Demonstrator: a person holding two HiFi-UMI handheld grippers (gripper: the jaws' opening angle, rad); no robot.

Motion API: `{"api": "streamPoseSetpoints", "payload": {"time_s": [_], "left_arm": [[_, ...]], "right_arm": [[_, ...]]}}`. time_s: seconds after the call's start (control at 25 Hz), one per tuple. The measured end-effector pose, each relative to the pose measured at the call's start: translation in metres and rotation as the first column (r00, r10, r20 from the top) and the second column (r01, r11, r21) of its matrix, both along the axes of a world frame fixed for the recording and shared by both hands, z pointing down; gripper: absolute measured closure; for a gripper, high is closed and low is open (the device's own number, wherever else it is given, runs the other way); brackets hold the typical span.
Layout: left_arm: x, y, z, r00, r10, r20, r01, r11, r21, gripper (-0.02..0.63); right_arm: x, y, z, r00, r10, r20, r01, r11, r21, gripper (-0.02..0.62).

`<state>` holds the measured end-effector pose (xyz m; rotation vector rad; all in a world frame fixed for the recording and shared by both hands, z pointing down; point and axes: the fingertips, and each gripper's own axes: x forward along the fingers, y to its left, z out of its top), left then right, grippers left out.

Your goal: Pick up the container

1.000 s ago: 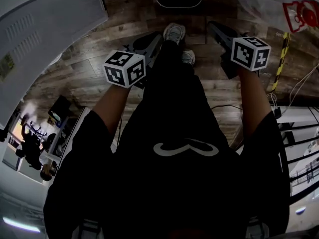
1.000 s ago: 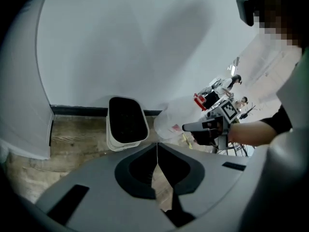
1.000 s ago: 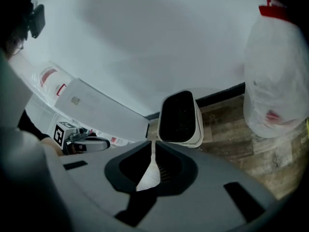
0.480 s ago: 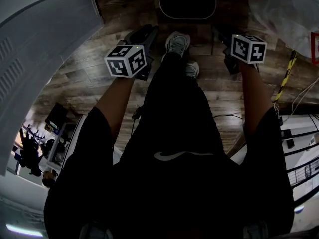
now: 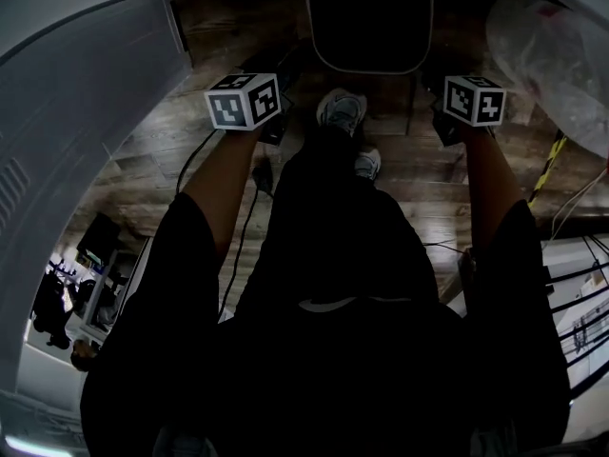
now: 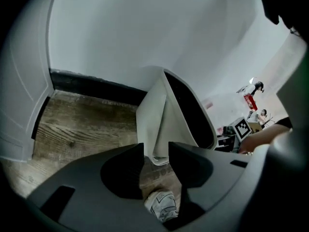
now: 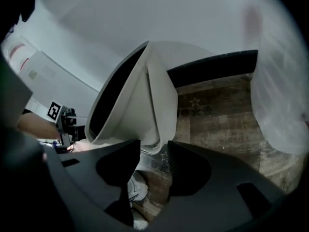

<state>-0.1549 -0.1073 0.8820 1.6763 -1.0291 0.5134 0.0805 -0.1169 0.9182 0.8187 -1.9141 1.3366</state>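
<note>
In the head view, the container [image 5: 369, 17], white-walled and dark inside, stood on the wooden floor [image 5: 152, 150] at the top centre of the frame. The left tool [image 5: 281, 74] and the right tool [image 5: 436, 84] flanked its lower corners, above the person's shoes [image 5: 340, 110]. A clear plastic bag [image 5: 552, 55] lay at the upper right.

In the left gripper view, the left tool [image 6: 156, 151] had its jaws apart, having just been opening. A lower corner of the container [image 6: 154, 120] showed in the gap between the tips, and neither pad pressed on it. A shoe [image 6: 161, 204] showed below.

In the right gripper view, the right tool [image 7: 153, 151] was likewise spread, having just been opening. The other corner of the container [image 7: 145, 105] sat in its gap, ungripped, with the plastic bag [image 7: 280, 105] at the right edge.
</note>
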Motion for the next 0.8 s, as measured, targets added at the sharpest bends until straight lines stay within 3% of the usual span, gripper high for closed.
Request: {"api": "streamPoseSetpoints", "payload": {"time_s": [0.32, 0.56, 0.8], "left_arm": [[0.015, -0.003, 0.032, 0.995, 0.085, -0.056, -0.088, 0.995, -0.051, 0.439], [0.02, -0.013, 0.044, 0.991, 0.109, -0.081, -0.114, 0.992, -0.054, 0.437], [0.021, -0.02, 0.052, 0.989, 0.135, -0.069, -0.139, 0.988, -0.062, 0.443]], "right_arm": [[-0.002, -0.013, 0.018, 0.99, -0.129, -0.051, 0.129, 0.992, 0.001, 0.423], [-0.005, -0.009, 0.031, 0.994, -0.105, -0.01, 0.104, 0.994, -0.029, 0.43], [-0.003, -0.014, 0.041, 0.996, -0.083, -0.038, 0.082, 0.996, -0.035, 0.43]]}}
